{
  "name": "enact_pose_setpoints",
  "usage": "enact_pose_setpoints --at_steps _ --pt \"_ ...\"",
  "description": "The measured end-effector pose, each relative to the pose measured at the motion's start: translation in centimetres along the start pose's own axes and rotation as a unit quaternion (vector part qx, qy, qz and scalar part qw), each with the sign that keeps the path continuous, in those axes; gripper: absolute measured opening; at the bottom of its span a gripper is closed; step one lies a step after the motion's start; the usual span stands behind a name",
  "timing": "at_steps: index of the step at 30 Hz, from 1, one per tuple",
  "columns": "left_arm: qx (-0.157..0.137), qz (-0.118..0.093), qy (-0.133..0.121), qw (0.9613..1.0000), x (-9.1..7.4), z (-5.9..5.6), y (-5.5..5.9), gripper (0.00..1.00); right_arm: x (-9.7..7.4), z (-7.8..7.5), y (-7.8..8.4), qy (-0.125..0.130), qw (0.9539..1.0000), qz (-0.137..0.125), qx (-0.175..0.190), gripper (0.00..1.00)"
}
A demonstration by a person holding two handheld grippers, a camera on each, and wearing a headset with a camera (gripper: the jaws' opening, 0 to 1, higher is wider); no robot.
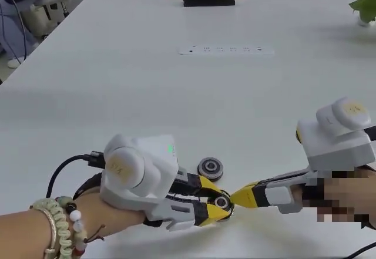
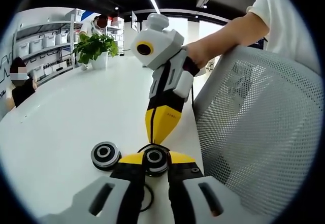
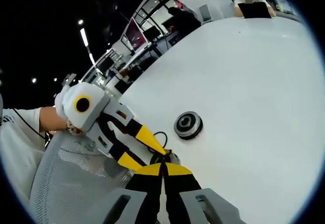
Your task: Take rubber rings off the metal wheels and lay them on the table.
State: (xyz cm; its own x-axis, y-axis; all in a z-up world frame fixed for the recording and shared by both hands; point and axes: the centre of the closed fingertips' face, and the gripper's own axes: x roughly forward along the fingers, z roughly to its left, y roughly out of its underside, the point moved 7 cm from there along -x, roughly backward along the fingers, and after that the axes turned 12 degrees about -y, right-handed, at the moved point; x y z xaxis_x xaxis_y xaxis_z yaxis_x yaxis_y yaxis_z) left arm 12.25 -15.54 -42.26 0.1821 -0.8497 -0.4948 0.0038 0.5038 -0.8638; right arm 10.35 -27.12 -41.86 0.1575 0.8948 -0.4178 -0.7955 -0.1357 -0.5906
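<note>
Jaws of the left gripper clamp a metal wheel, low centre in the head view; the right gripper, jaws together, meets it from the right. Left gripper view: right tip directly above the wheel. Right gripper view: wheel just beyond the closed tips.

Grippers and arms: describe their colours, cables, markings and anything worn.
Both the left gripper and the right gripper have black bodies with pointed yellow tips and a white casing on top. A black cable leaves the left one, which shows a small green light. Beaded bracelets circle the left wrist; a white short sleeve covers the right upper arm.
</note>
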Motion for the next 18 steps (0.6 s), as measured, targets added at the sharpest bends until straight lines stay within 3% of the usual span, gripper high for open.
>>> enact_pose_setpoints --at_steps 18 --pt "0.005 0.000 -0.001 1.0000 -0.16 0.19 0.13 0.08 0.08 0.65 -0.29 -0.019 0.9998 -0.005 -0.006 0.00"
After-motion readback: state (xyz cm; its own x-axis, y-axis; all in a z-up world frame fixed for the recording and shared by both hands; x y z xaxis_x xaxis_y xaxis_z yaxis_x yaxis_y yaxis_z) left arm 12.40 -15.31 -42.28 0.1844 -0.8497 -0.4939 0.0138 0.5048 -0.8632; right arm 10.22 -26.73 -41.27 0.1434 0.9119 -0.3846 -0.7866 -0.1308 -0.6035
